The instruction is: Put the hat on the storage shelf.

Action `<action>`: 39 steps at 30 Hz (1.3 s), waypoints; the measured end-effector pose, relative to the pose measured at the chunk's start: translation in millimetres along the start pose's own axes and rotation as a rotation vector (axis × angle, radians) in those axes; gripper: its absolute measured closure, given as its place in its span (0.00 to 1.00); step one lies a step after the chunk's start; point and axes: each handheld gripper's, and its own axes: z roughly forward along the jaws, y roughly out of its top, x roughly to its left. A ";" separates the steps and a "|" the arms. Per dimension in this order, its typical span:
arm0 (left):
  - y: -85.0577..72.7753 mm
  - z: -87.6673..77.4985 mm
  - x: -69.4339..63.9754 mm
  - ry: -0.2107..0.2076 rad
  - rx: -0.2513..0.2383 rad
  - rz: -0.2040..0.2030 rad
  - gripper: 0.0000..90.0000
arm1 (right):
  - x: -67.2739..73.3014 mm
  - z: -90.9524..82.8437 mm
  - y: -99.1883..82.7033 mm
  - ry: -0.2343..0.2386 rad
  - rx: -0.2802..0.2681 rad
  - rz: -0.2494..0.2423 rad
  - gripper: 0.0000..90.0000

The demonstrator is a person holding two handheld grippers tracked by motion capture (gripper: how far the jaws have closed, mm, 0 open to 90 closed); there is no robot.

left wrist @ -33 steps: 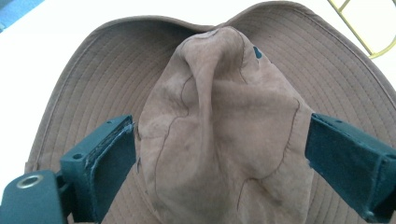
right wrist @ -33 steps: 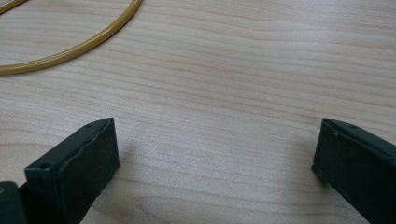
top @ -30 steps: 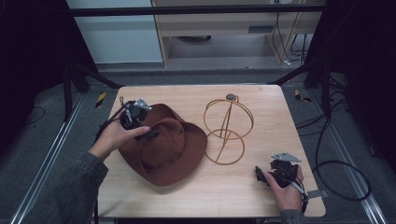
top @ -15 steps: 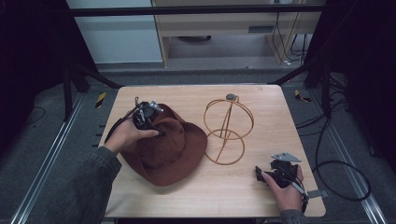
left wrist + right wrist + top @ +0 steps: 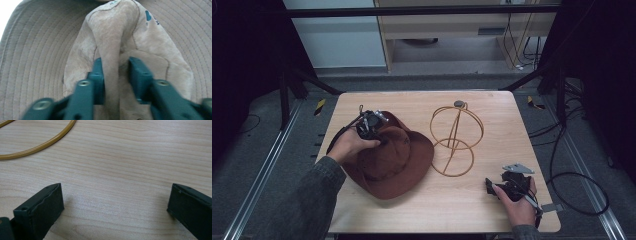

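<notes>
On the table [image 5: 522, 125] the left gripper [image 5: 116, 75] pinches the hat [image 5: 394, 155] crown; right gripper [image 5: 115, 207] rests wide open. Hat not yet on stand [image 5: 456, 140], likely next.

Overhead camera faces table [image 5: 422, 102]; claw cameras look close along jaws.
</notes>
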 end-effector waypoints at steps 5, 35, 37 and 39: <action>-0.9 -7.7 0.4 -0.003 -0.021 0.000 0.95 | 0.1 0.0 0.0 0.001 -0.001 0.000 0.01; -40.3 -93.3 -8.5 -0.014 -0.252 -0.007 0.98 | -0.4 0.1 0.1 0.001 -0.002 -0.005 0.00; -40.8 -97.1 -8.3 -0.007 -0.250 0.002 0.98 | -0.6 0.1 0.1 0.000 -0.003 -0.007 0.00; -41.3 -101.0 -8.2 -0.008 -0.253 0.009 0.98 | -0.4 0.1 0.1 0.000 -0.002 -0.005 0.00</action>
